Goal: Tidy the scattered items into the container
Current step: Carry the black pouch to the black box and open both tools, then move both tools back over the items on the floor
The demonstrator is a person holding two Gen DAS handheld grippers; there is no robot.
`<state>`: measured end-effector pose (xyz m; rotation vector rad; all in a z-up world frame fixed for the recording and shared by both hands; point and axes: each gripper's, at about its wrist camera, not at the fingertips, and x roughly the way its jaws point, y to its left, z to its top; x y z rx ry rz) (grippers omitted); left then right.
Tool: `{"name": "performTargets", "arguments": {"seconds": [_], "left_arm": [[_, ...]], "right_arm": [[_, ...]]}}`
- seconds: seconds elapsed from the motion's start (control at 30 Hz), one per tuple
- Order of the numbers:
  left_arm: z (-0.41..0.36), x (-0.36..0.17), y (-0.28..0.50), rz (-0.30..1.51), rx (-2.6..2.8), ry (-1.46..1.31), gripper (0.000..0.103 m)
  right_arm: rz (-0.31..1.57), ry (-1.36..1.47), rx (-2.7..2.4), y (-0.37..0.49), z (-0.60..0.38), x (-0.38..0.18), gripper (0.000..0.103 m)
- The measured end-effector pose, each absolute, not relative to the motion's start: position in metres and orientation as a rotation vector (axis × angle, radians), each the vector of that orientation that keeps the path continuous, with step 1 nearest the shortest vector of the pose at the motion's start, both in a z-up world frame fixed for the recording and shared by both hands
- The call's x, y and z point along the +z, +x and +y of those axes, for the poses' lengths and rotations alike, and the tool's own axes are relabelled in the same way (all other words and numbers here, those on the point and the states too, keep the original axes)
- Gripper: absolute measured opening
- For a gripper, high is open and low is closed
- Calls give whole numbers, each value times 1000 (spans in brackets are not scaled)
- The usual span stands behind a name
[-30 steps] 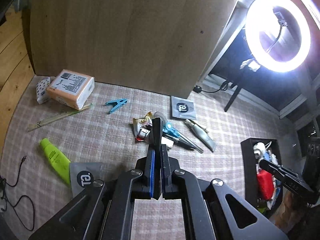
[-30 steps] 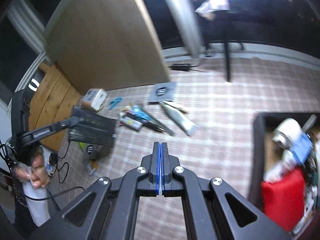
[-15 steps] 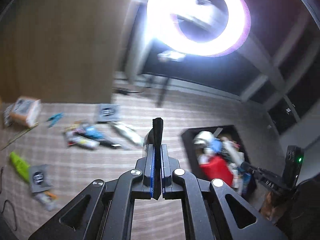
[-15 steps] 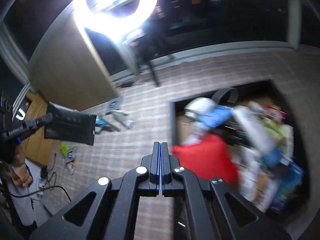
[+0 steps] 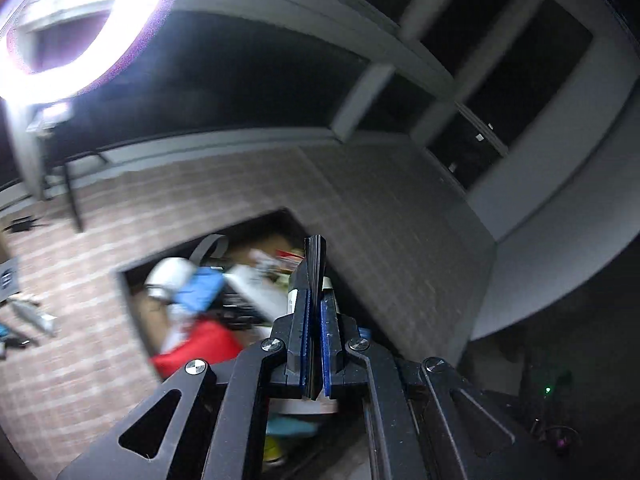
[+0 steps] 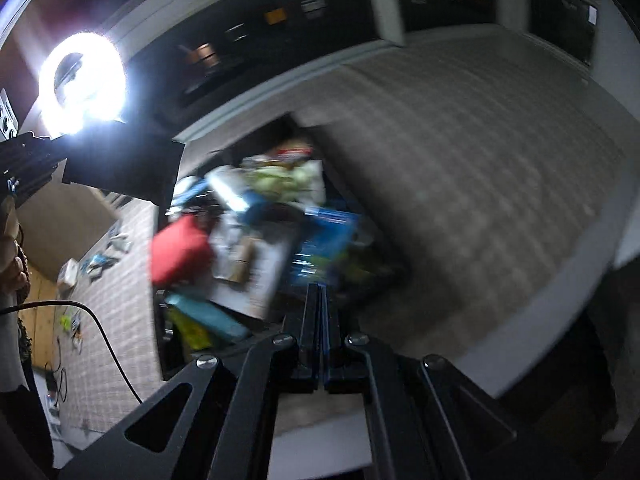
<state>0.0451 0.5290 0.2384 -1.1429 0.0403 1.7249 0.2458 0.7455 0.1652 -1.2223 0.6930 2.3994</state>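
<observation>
1. The left hand-held gripper (image 5: 314,312) is swinging away from the scatter and is now hanging over the container (image 5: 132,300), where a second ago it was looking down on the loose things lying on the checked tabletop (image 5: 380,208).
2. Its jaws are clamped on a thin dark flat packet (image 5: 315,256), held edge-on between the blue pads; what the packet is cannot be told from the blur. From the right wrist view it is showing as a broad dark sheet (image 6: 124,168) held out just beside the box.
3. The right hand-held gripper (image 6: 320,312) is travelling the same way and is now over the near rim of the container (image 6: 160,320); its jaws are pressed together with nothing between them.
4. The container is already crowded: a red pouch (image 5: 192,348), a white roll (image 5: 170,276) and blue packaging (image 6: 328,236) are lying in it.
5. Judging by this, the carry is nearly done and the release is the step coming up; the packet is not yet inside.
6. More items (image 6: 96,262) are waiting far off on the cloth, so the tidying is only partway through.
</observation>
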Motion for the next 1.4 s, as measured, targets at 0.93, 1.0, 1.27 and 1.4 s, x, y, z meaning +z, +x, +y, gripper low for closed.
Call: {"name": "performTargets", "arguments": {"seconds": [0.93, 1.0, 1.27, 1.4], "left_arm": [[357, 145, 21, 160, 2285, -1414, 45], [321, 138, 20, 134, 2342, -1452, 45], [181, 118, 25, -5, 2519, -1595, 45], [122, 111, 23, -99, 2577, -1647, 45]], "right_arm": [[536, -1439, 2689, 158, 684, 143, 45], [512, -1465, 2732, 146, 665, 141, 49], [340, -1599, 2796, 103, 586, 129, 55], [228, -1620, 2813, 87, 547, 127, 55]]}}
